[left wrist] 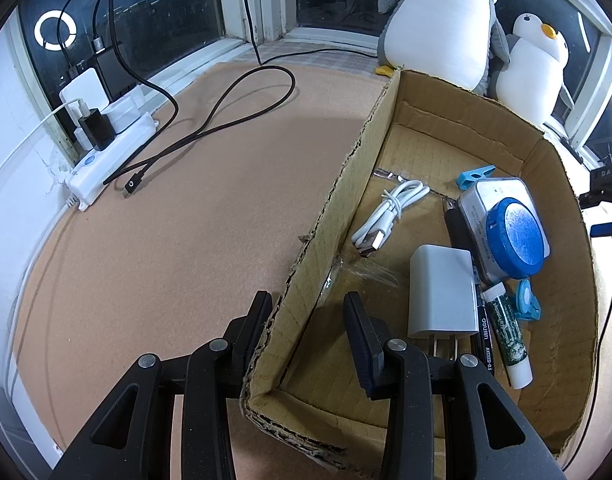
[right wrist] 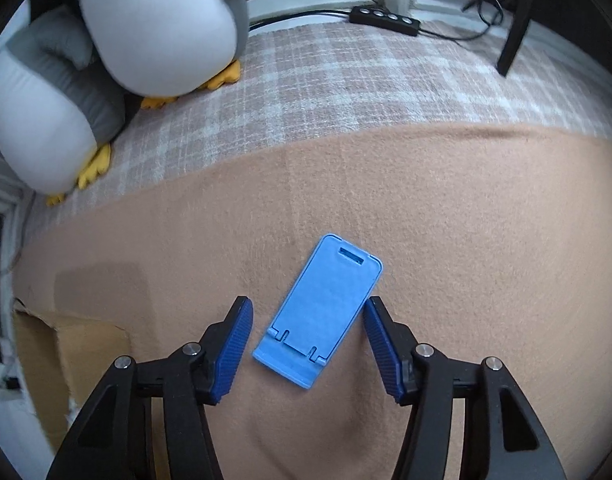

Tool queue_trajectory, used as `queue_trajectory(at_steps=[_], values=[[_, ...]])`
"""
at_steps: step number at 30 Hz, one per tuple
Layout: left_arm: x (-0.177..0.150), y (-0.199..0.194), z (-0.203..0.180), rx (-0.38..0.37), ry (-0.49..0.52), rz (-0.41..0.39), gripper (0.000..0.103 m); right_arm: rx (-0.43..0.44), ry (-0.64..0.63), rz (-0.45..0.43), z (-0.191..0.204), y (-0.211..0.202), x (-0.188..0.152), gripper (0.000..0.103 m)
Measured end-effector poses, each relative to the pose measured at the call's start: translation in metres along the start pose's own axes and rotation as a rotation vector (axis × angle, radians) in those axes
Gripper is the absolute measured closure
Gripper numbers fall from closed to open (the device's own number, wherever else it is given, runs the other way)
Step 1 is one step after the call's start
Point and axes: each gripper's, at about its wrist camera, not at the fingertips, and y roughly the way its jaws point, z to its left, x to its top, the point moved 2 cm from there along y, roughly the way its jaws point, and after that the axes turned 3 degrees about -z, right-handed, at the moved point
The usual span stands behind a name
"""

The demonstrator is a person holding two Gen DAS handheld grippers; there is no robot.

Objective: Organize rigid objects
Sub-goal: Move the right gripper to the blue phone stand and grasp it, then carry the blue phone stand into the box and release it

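Observation:
In the left wrist view my left gripper [left wrist: 308,300] is open and straddles the left wall of a cardboard box [left wrist: 338,216], one finger outside and one inside. The box holds a white charger [left wrist: 442,294], a coiled white cable [left wrist: 390,210], a blue round lid on a tin [left wrist: 514,232], pens and a small white tube [left wrist: 508,336]. In the right wrist view my right gripper [right wrist: 306,312] is open, with a flat blue phone stand [right wrist: 322,312] lying on the tan felt between its fingers. The right fingertip [right wrist: 376,314] is close to the stand's edge.
A white power strip [left wrist: 106,152] with plugs and a looped black cable [left wrist: 210,120] lie at the left by the window. Two plush penguins [left wrist: 446,20] stand behind the box, also in the right wrist view [right wrist: 146,20]. A black button strip [right wrist: 386,18] lies on the checked cloth.

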Motion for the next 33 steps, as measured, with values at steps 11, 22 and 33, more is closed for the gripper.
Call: queue_trajectory(at_steps=[11,22,33], values=[[0.000,0.000,0.001,-0.003,0.000,0.000,0.062,-0.030,-0.226,-0.007,0.024,-0.004,-0.007,0.066],[0.000,0.000,0.001,0.000,0.005,0.000,0.062,0.111,-0.271,-0.015,-0.012,-0.028,-0.036,0.069],[-0.001,0.000,0.001,0.007,0.010,-0.001,0.062,0.129,-0.303,-0.102,-0.024,-0.052,-0.044,0.069]])
